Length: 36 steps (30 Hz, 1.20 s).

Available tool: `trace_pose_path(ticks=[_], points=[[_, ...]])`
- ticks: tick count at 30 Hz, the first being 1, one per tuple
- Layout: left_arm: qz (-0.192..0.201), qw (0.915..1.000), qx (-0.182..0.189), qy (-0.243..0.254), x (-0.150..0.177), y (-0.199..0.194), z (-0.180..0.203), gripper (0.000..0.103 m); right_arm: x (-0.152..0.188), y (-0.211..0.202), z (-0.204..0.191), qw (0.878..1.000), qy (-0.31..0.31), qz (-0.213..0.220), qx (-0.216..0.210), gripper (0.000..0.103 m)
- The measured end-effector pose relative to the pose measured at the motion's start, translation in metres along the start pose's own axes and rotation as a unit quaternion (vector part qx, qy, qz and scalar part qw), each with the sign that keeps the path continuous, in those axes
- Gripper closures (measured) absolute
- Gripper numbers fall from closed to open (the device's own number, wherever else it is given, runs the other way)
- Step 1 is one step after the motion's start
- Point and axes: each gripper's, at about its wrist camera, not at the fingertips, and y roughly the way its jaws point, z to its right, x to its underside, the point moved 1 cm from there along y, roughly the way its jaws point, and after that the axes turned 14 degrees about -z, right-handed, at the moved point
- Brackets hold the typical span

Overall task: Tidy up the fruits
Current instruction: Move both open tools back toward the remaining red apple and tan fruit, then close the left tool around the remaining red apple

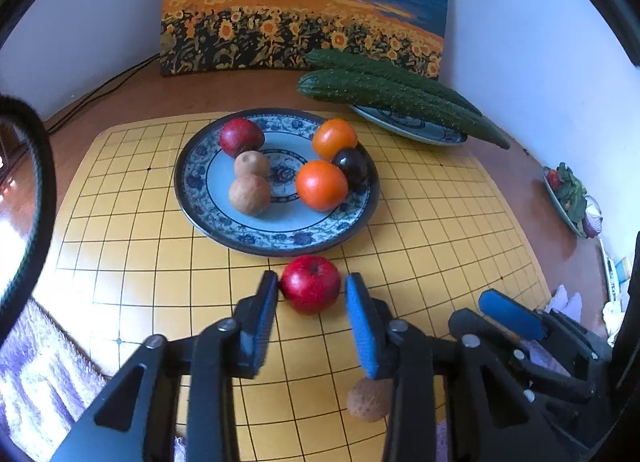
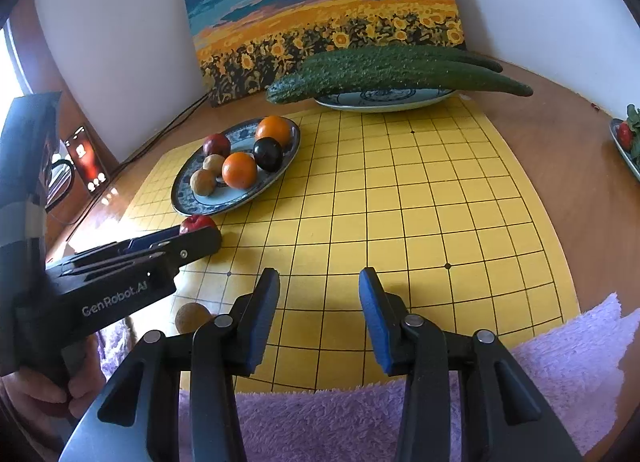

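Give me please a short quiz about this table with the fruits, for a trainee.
1. True or false: the red apple lies on the fruit plate.
2. How many oranges lie on that plate?
3. What lies on the far plate? A cucumbers, B bananas, C carrots.
Key: 1 false, it lies on the yellow board; 2 two; 3 A.

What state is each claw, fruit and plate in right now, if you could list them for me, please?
Left claw: open, closely straddling the red apple, not visibly clamped.
Right claw: open, empty.
Red apple: on the yellow board, outside the fruit plate.
Fruit plate: holds six fruits.
Brown fruit: loose on the board.
Cucumbers: lying across the far plate.
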Motion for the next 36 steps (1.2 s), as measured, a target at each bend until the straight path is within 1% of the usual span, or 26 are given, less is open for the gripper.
trace_pose_path(ticks=[10, 15, 21, 26, 30, 36], points=[[0.004, 0.9999, 0.007, 0.007, 0.003, -0.006, -0.003, 0.070, 0.001, 0.002, -0.005, 1.000, -0.005, -0.005, -0.002, 0.060], [0.009, 0.9999, 0.012, -0.004, 0.009, -0.015, -0.011, 0.070, 0.001, 0.000, -0.011, 1.000, -0.011, -0.004, -0.005, 0.060], [0.020, 0.9997, -0.003, -0.016, 0.017, -0.028, -0.025, 0.070, 0.004, -0.003, -0.021, 1.000, -0.020, -0.004, -0.004, 0.060], [0.022, 0.9993, -0.005, -0.029, 0.021, -0.032, -0.038, 0.070, 0.007, -0.004, -0.031, 0.999, -0.031, -0.006, -0.005, 0.060], [0.019, 0.9991, -0.003, -0.039, 0.025, -0.032, -0.046, 0.070, 0.011, -0.005, -0.041, 0.999, -0.038, -0.006, -0.013, 0.060], [0.022, 0.9987, 0.000, -0.046, 0.028, -0.035, -0.053, 0.070, 0.017, -0.007, -0.060, 0.998, -0.065, -0.005, -0.019, 0.060]])
